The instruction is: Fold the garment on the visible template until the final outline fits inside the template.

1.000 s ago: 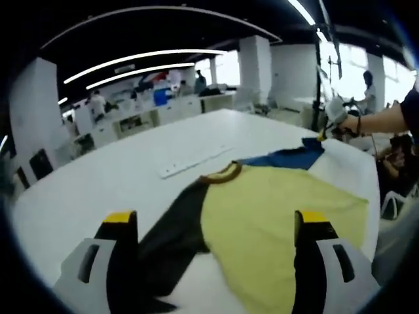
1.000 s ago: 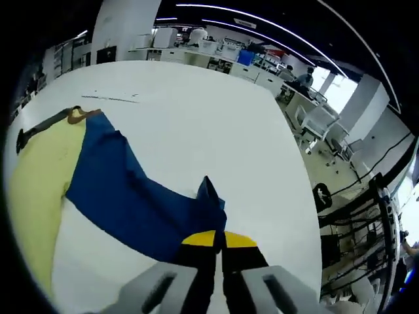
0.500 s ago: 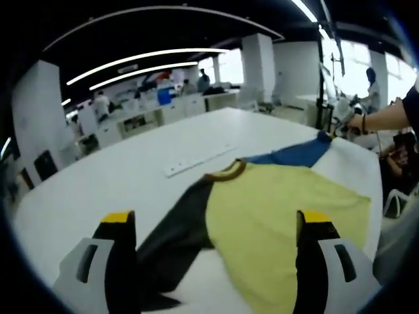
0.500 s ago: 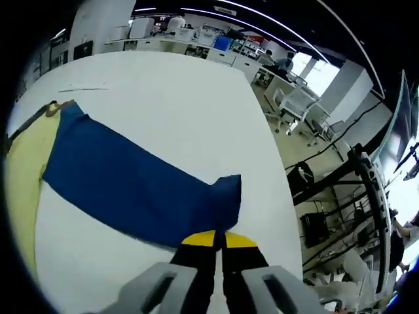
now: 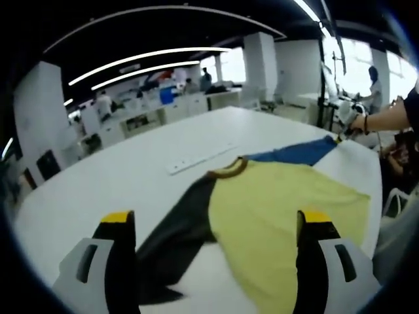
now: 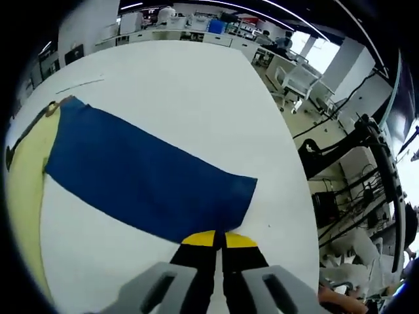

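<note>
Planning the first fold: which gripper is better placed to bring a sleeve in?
Right. The right gripper is shut on the blue sleeve cuff; the left gripper is open, holding nothing above the shirt.

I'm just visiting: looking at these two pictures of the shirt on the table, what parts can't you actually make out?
- Template: the white strip near the collar is too small to tell its purpose, left gripper view.
- Garment: its hem is cut off by the bottom edge.
- Blue sleeve: its cuff edge is hidden behind the right gripper, right gripper view.
- Dark sleeve: its end is partly behind the left gripper.
</note>
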`<state>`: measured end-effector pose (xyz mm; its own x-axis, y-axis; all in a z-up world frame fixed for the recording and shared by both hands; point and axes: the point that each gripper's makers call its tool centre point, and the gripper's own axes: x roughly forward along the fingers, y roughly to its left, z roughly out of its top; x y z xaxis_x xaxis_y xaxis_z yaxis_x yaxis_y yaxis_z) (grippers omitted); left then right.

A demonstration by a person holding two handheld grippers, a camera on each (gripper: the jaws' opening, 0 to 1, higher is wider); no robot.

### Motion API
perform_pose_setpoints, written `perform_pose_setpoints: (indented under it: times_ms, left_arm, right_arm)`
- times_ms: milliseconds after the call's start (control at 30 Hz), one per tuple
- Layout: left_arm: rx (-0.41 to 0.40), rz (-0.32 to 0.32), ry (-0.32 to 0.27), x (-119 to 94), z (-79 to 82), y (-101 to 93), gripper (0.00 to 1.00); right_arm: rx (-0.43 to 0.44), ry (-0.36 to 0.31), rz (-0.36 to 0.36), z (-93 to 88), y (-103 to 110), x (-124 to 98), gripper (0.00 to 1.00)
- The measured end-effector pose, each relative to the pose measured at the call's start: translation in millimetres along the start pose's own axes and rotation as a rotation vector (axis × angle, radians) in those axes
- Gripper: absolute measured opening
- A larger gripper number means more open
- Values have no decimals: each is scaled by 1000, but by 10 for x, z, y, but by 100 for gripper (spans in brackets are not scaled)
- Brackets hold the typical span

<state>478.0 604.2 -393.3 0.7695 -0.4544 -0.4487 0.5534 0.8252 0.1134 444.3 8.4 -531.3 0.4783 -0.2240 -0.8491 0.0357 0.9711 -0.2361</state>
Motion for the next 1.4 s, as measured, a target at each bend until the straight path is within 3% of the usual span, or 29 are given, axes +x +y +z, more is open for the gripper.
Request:
perform_pose_setpoints:
  times_ms: [267, 700, 800, 1000, 1400]
  left_arm:
    - [-4, -12, 3, -58, -19, -39, 99]
    - [-52, -9, 48, -201, -277, -69, 99]
    - [-63, -16, 64, -229, -319, -91, 99]
    - [-67, -23, 86, -293, -408, -117, 99]
    - [-61, -60, 113, -387, -471, -250, 99]
  right_arm:
    - [5, 18, 3, -49, 5, -29, 0]
    - [15, -31, 7, 78, 10, -161, 0]
    - [5, -45, 12, 123, 31, -201, 0]
    - [77, -92, 74, 273, 161, -288, 0]
    - [33, -144, 129, 571, 451, -419, 0]
